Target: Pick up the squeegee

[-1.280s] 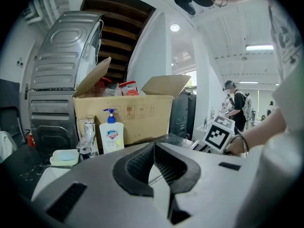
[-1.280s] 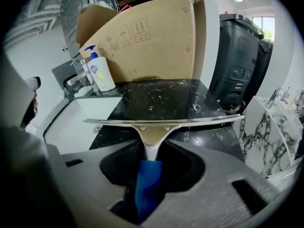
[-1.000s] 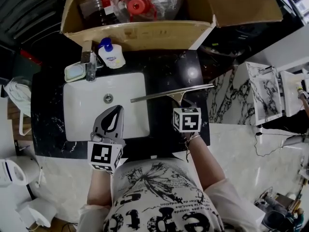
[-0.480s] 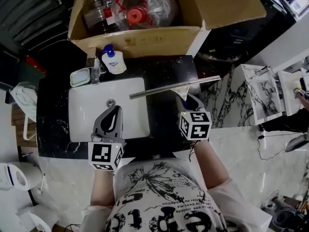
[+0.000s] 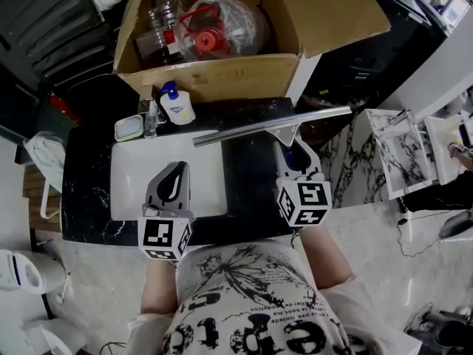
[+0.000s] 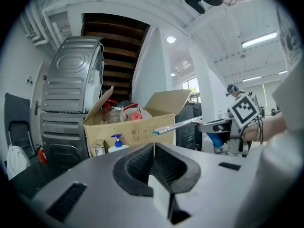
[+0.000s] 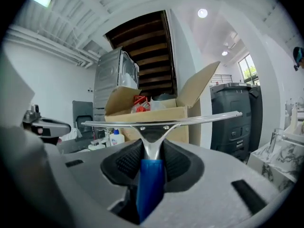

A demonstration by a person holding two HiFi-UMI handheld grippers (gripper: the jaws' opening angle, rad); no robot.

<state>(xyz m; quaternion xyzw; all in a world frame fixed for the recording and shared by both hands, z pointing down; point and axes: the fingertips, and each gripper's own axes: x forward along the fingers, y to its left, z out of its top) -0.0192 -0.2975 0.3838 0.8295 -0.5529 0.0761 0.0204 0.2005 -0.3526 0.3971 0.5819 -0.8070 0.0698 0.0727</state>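
While the R gripper (image 5: 290, 152) was clamped on the squeegee (image 5: 272, 126) by its blue handle, blade roughly level & clear above the sink (image 5: 133, 187), close to the cardboard box (image 5: 222, 76), the L gripper (image 5: 176, 170) hung closed & empty over the basin. Best approach, imo: firm grip, blade horizontal, no wrist twist, steer clear of box edge.

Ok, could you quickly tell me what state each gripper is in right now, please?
Left gripper: jaws closed, holding nothing.
Right gripper: jaws closed on the squeegee, by its blue handle.
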